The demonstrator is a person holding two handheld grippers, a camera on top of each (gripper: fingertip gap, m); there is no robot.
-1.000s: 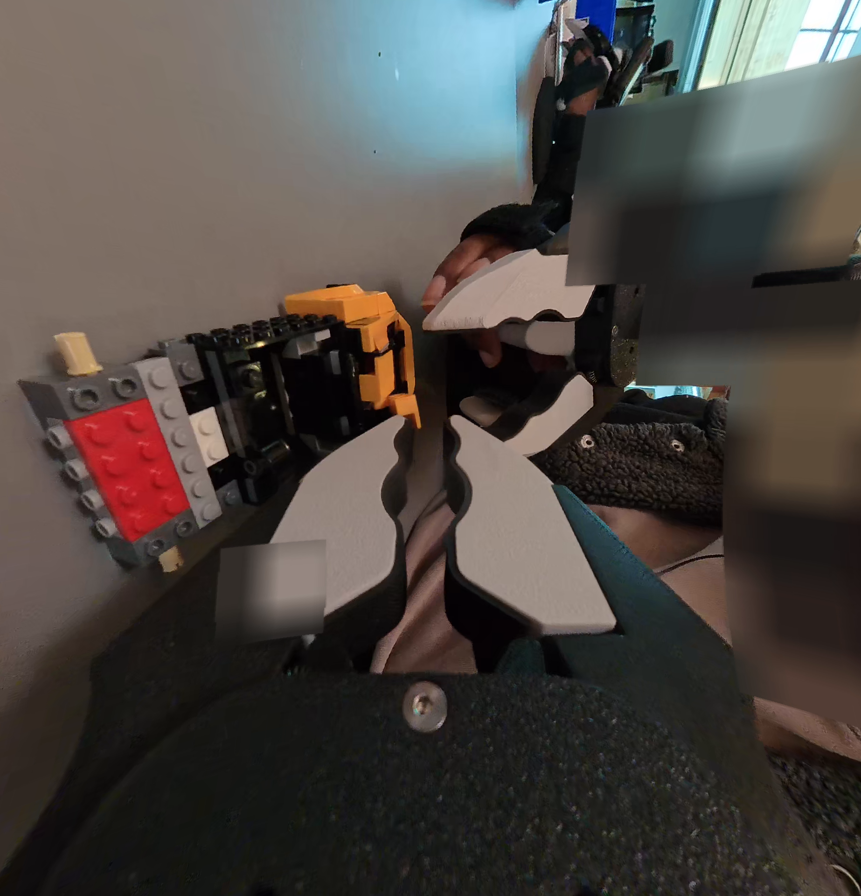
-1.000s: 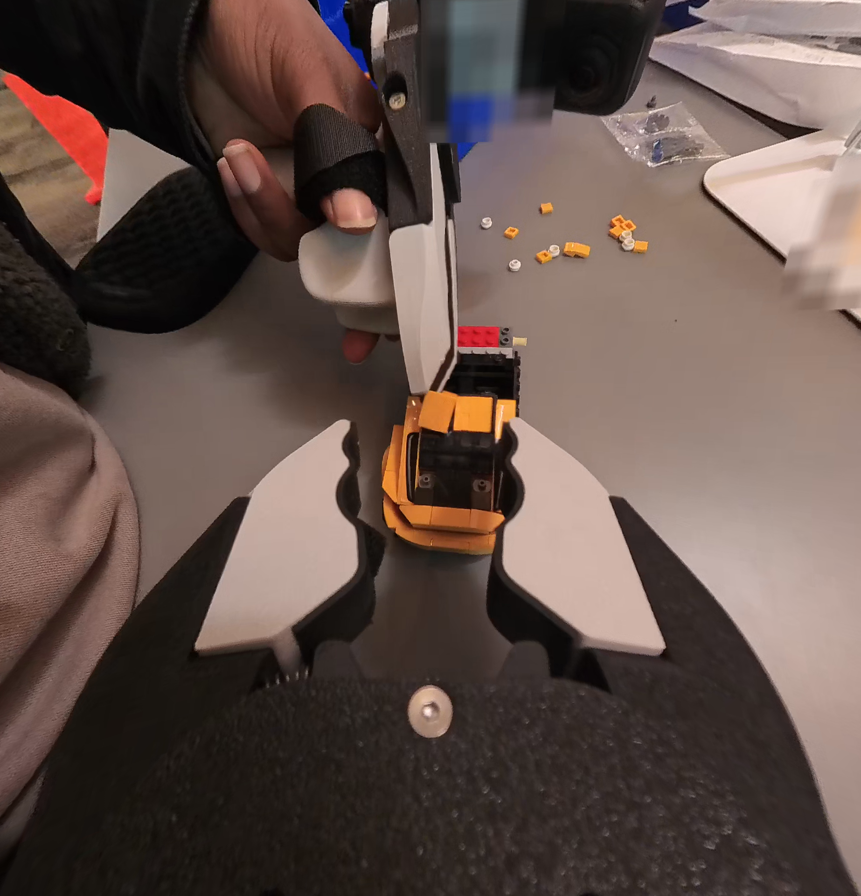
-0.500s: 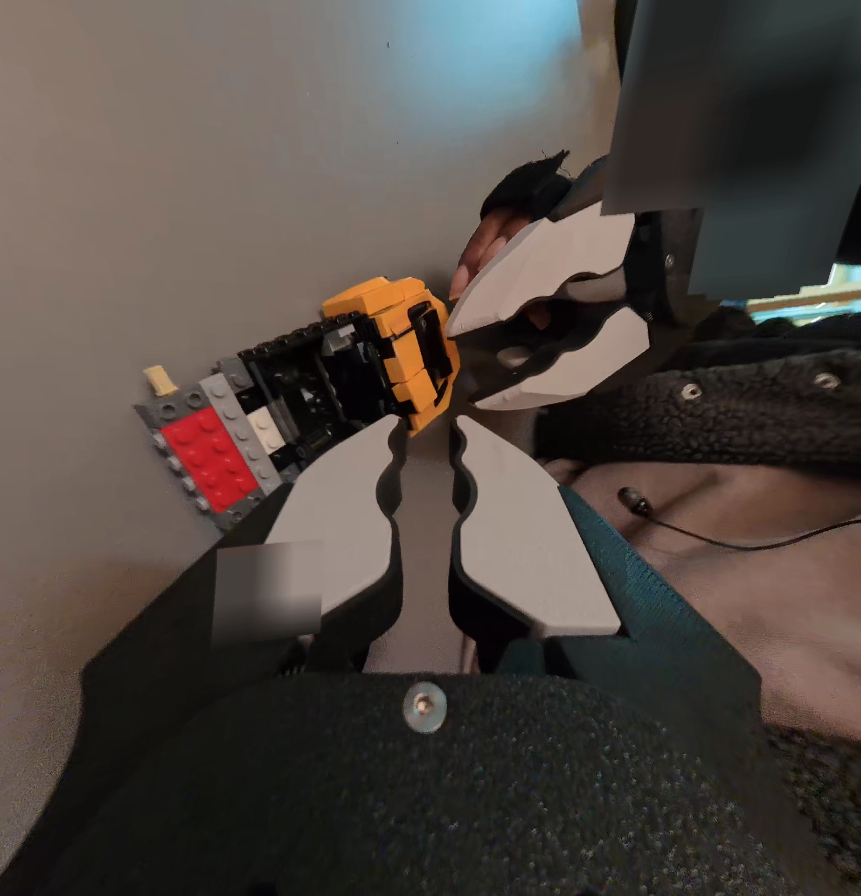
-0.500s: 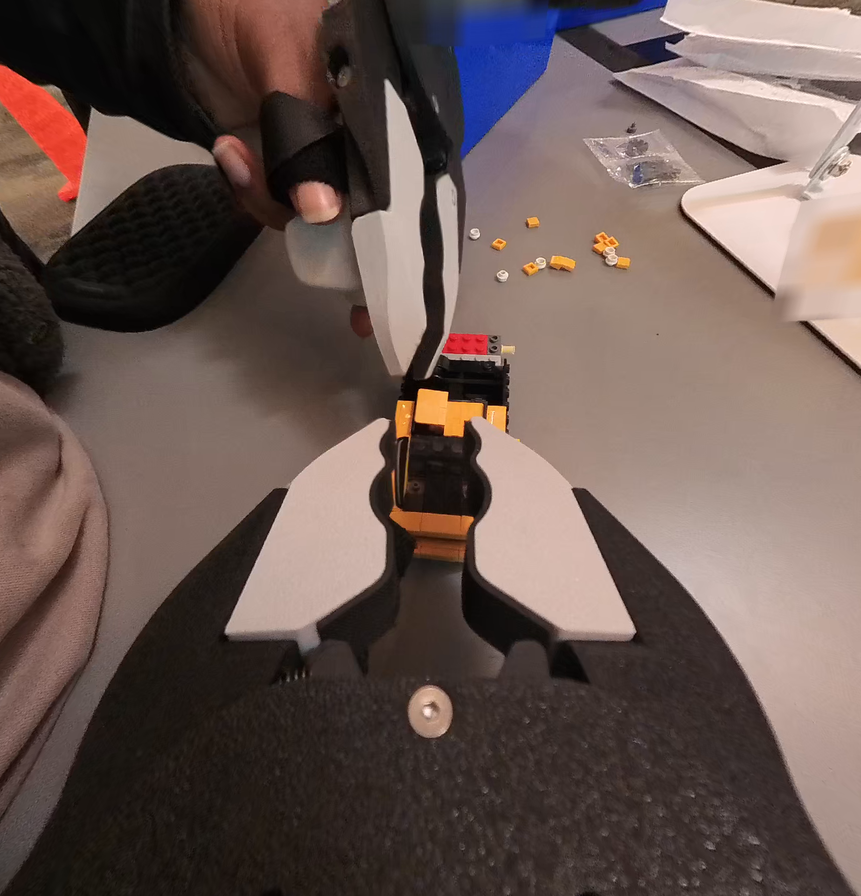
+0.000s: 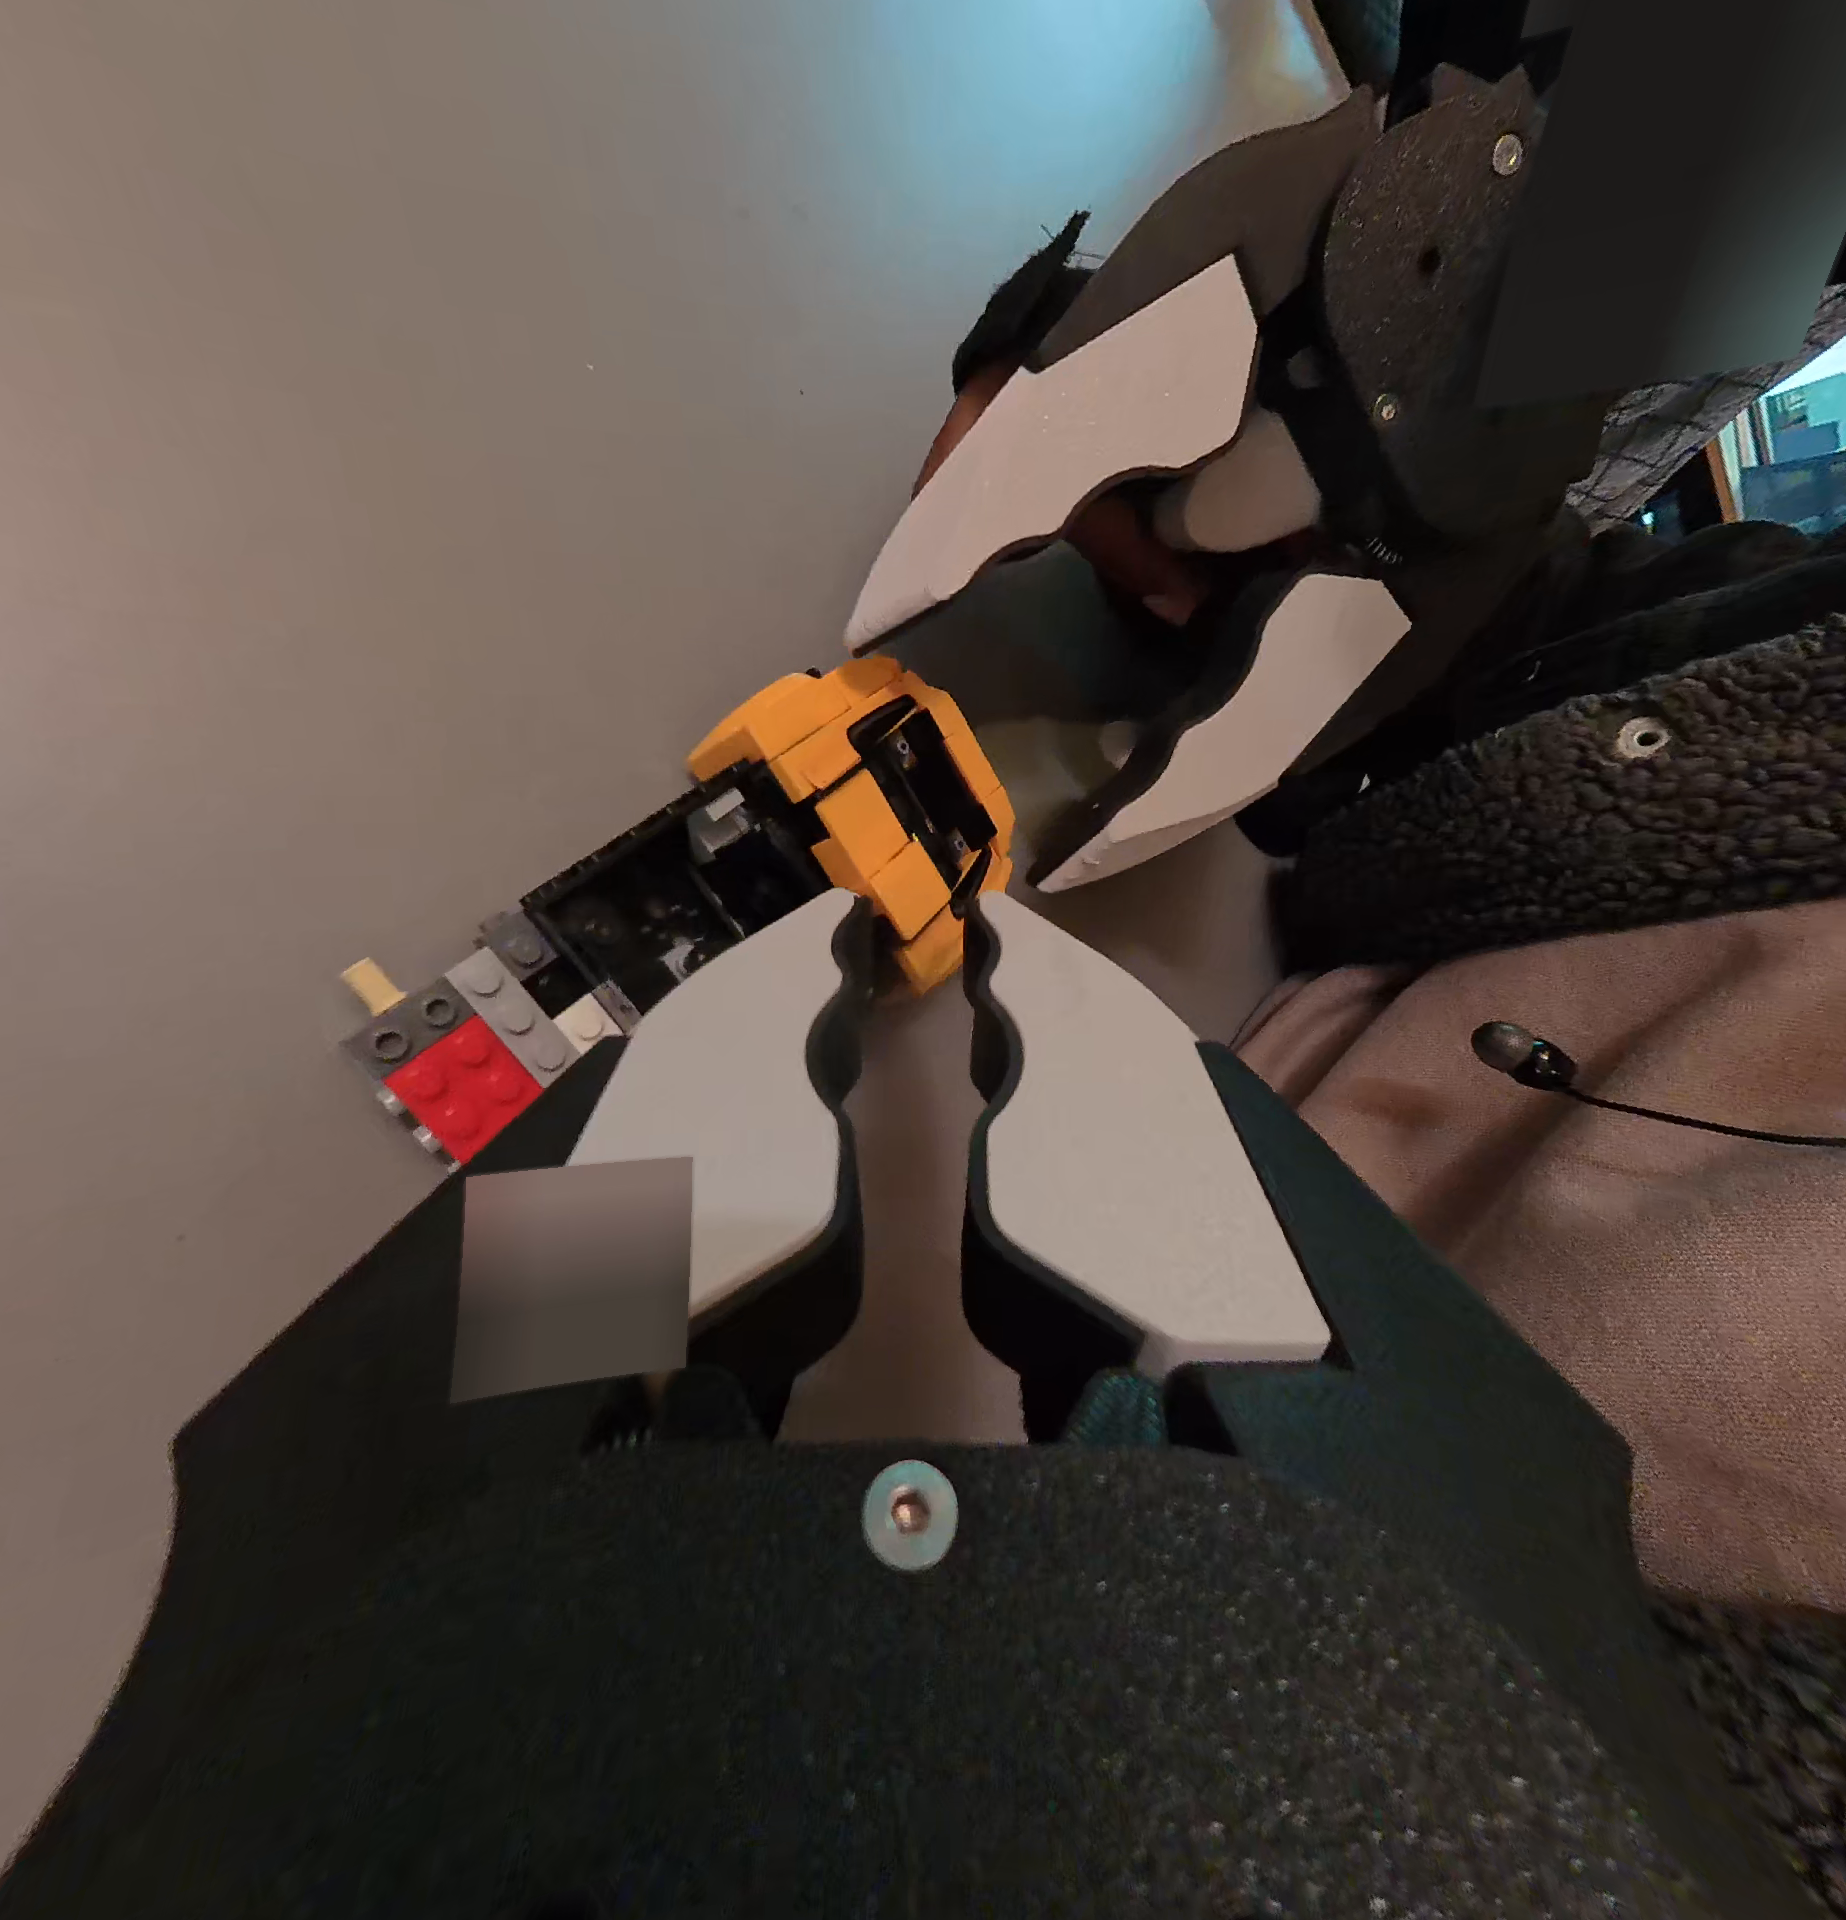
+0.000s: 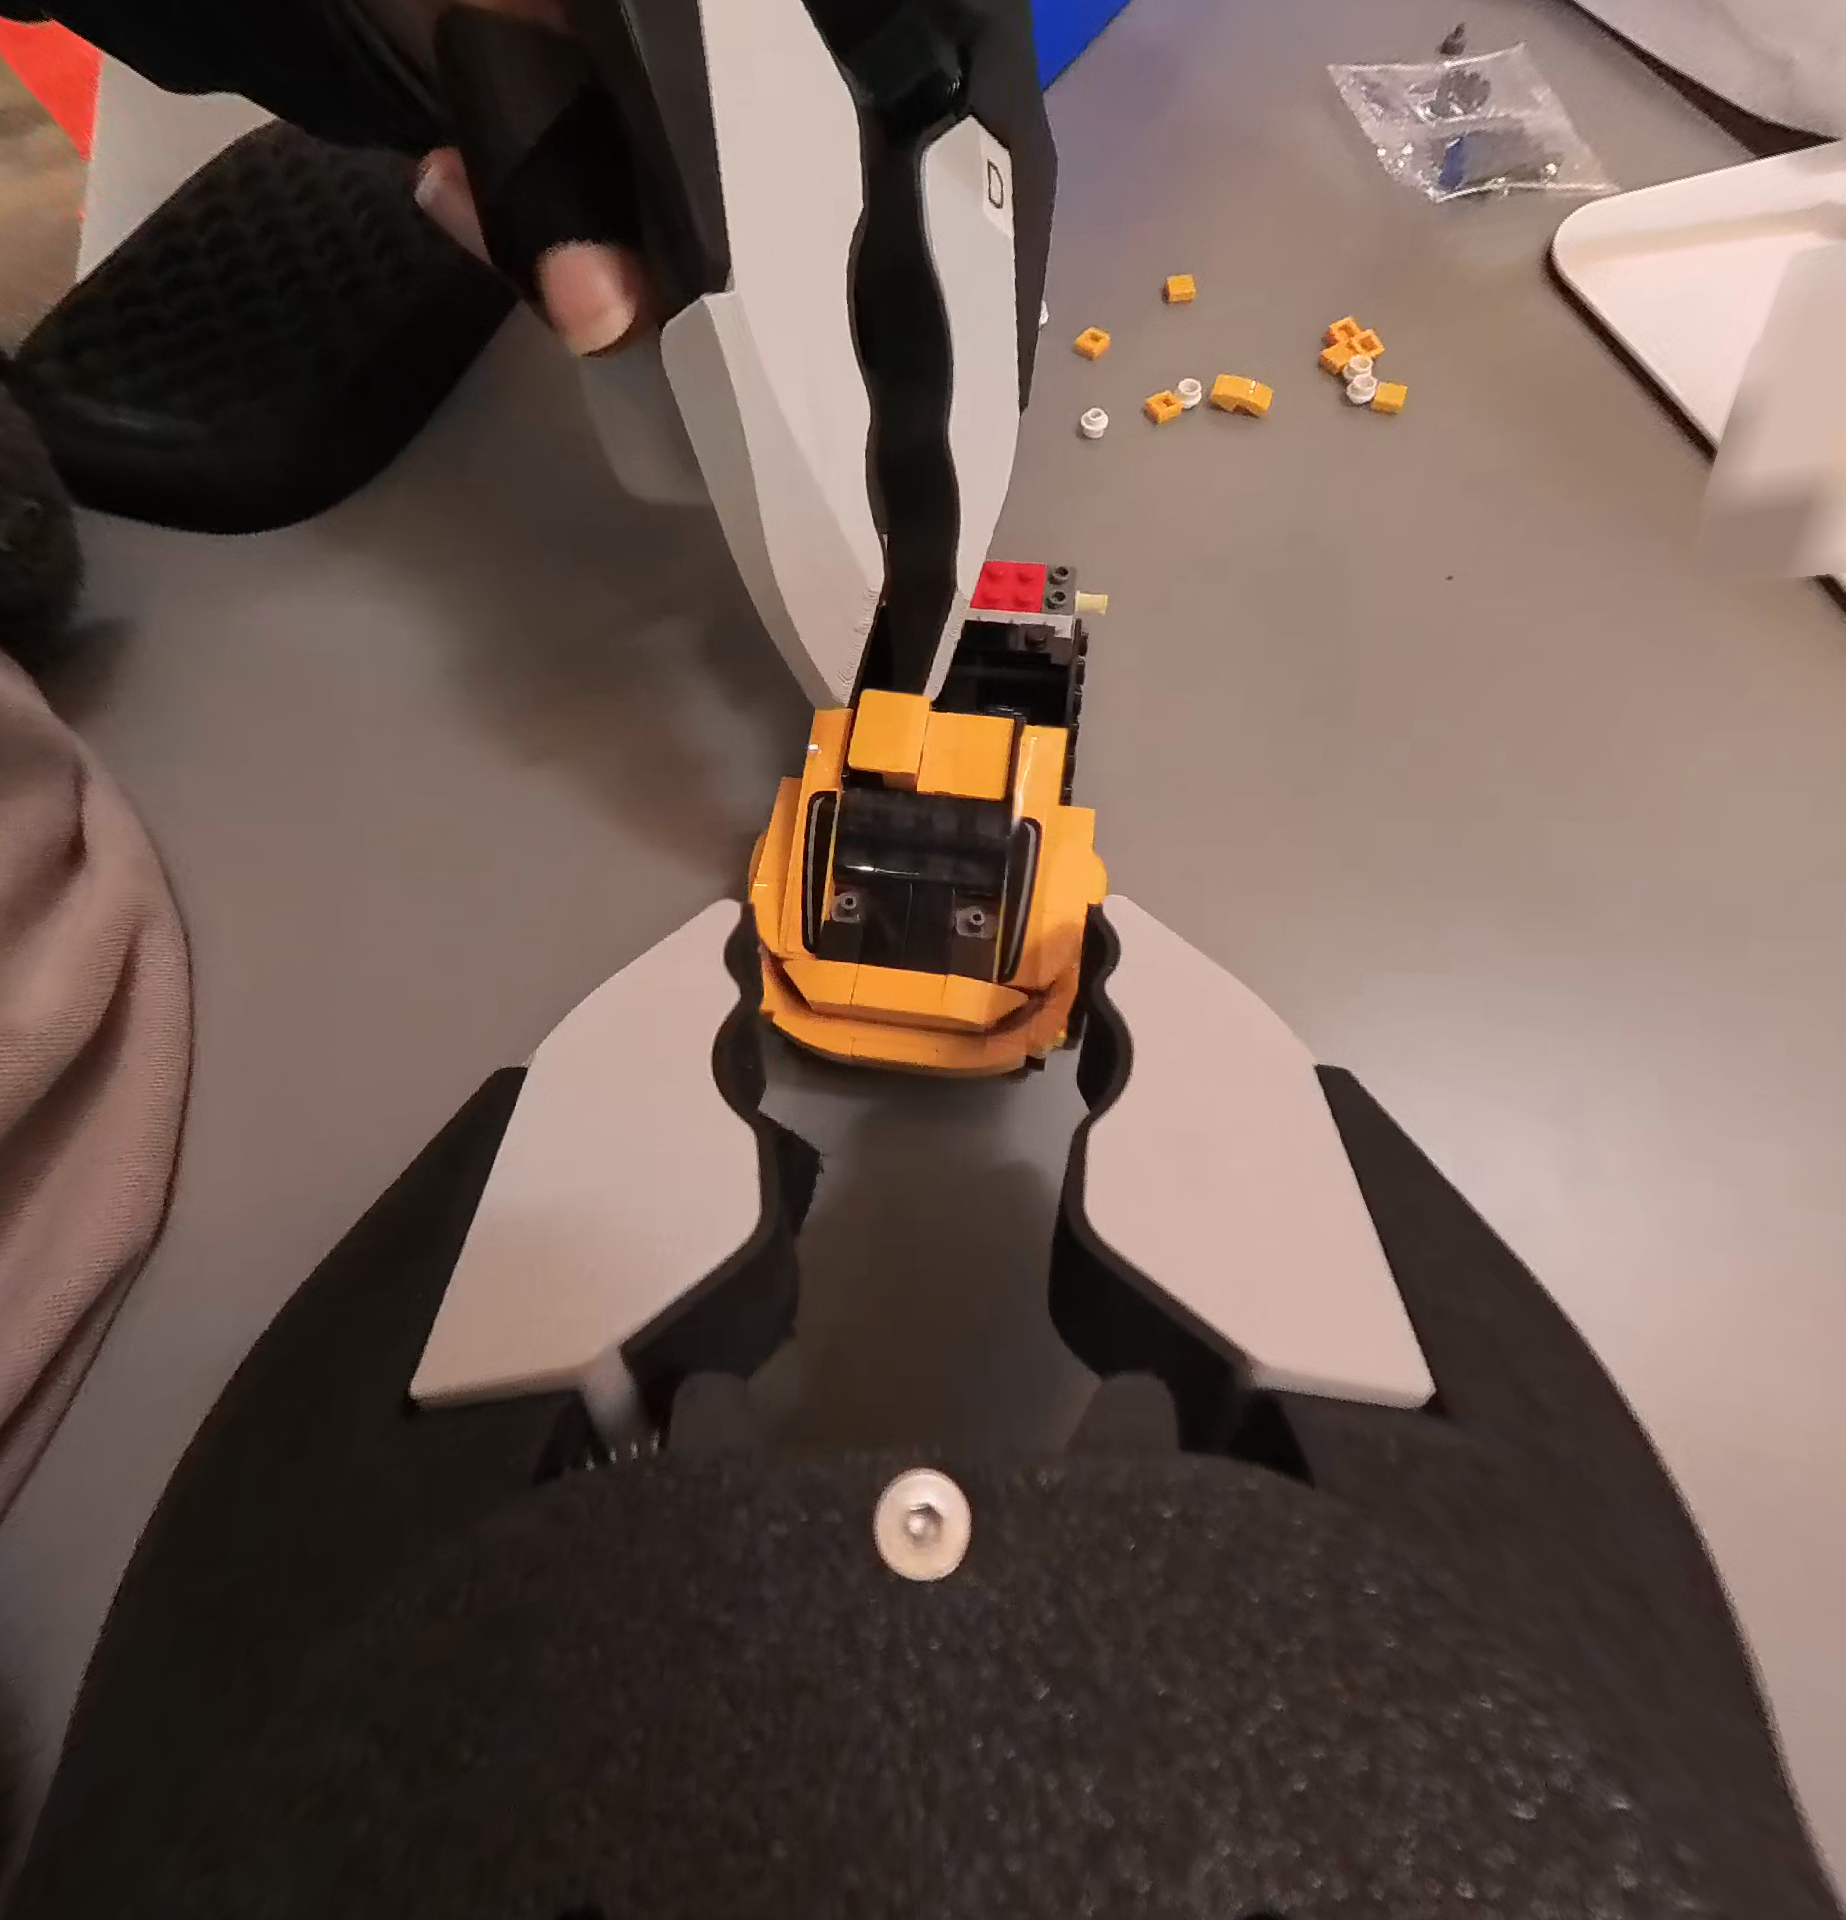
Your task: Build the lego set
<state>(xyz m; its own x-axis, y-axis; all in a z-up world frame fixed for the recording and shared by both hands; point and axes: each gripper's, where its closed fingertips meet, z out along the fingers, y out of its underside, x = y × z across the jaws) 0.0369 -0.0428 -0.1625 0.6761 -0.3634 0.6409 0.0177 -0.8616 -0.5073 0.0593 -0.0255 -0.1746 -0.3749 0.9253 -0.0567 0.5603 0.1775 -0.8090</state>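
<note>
On the grey table (image 6: 1418, 935) the half-built orange lego car (image 6: 924, 904) sits between the right gripper (image 6: 919, 914), jaws wide around its nose. The left gripper (image 5: 914, 914), jaws narrow, touches its roof, seemingly pressing tiles down; next, fetching the loose pieces (image 6: 1241, 379) likely follows.

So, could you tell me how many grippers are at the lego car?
2. The right gripper, open, flanks the lego car's orange front; the left gripper's tips are at its roof.

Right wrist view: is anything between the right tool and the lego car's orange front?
Nothing visible. The right tool is open, its fingers flanking the lego car nose. The left tool comes down onto the roof behind, not in between.
</note>
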